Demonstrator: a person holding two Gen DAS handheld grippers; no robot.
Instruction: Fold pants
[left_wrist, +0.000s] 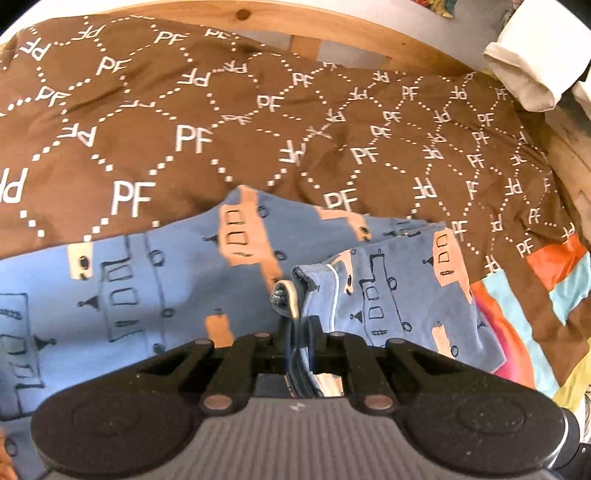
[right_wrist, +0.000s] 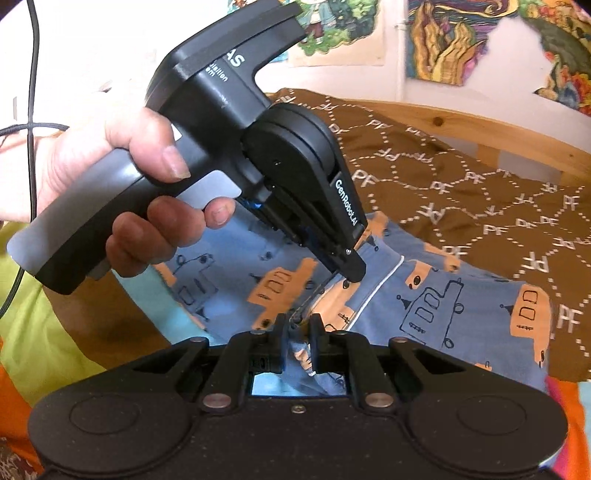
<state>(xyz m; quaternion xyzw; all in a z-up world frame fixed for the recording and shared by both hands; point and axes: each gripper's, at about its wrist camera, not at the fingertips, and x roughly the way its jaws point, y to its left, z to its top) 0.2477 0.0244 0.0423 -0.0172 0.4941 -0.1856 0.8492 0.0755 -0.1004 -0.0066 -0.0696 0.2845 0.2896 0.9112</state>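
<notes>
While pinched by both tools, pants (left_wrist: 147, 295) overlie bedspread (left_wrist: 184, 110).

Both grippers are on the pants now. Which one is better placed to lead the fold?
Probably neither alone. The left gripper and right gripper are both shut on the pants, close together on one bunched edge, so they should carry it over together across the brown blanket.

Both my feeds are bright with soft daylight, and shadows are faint. On the right wrist view the white wall (right_wrist: 92, 55) up and left of my claw is blown out. Fisheye bending curves the wooden bed frame (left_wrist: 332, 33) far ahead, with dark corners. Fine detail looks smeared and slightly soft throughout.
</notes>
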